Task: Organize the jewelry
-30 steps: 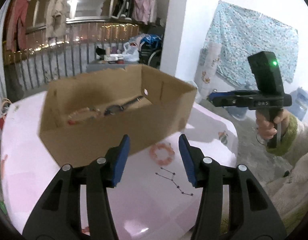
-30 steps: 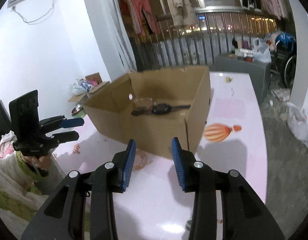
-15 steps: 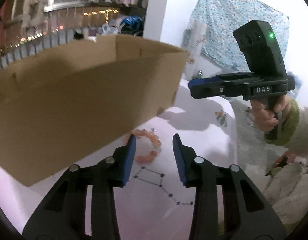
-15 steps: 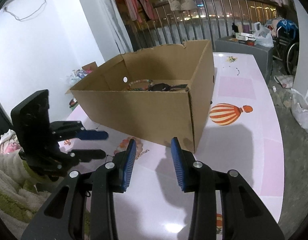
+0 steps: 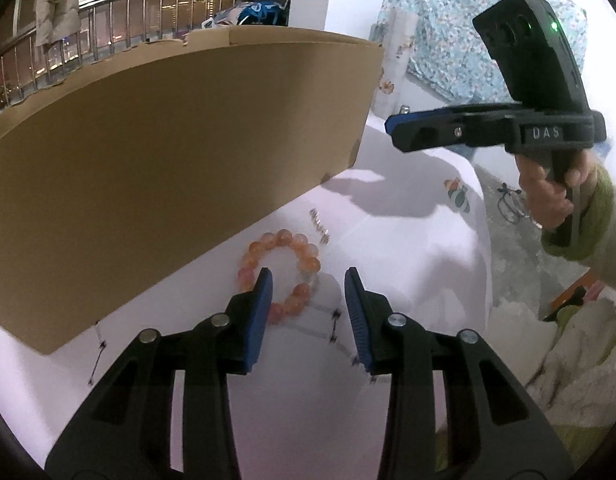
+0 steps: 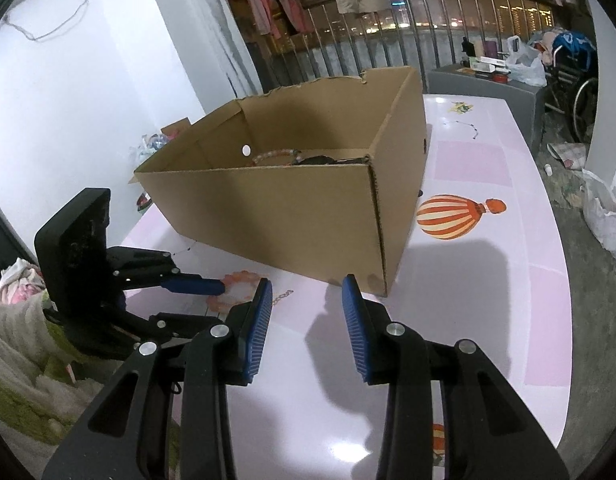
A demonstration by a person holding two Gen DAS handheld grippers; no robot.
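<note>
Left wrist view: left gripper (image 5: 308,276), jaws just narrowed but still parted, straddles the bead bracelet's (image 5: 282,272) near arc; light, slippery beads, so pinch across the strand.

One cardboard box (image 6: 308,216), one orange bead bracelet (image 5: 282,270), one small chain (image 5: 319,226), two grippers (image 5: 308,286) (image 6: 307,292).

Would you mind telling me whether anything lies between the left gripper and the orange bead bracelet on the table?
Nothing visible does. The left gripper hangs open just above the bead bracelet. The cardboard box stands to one side, and a small chain lies beyond it.
</note>
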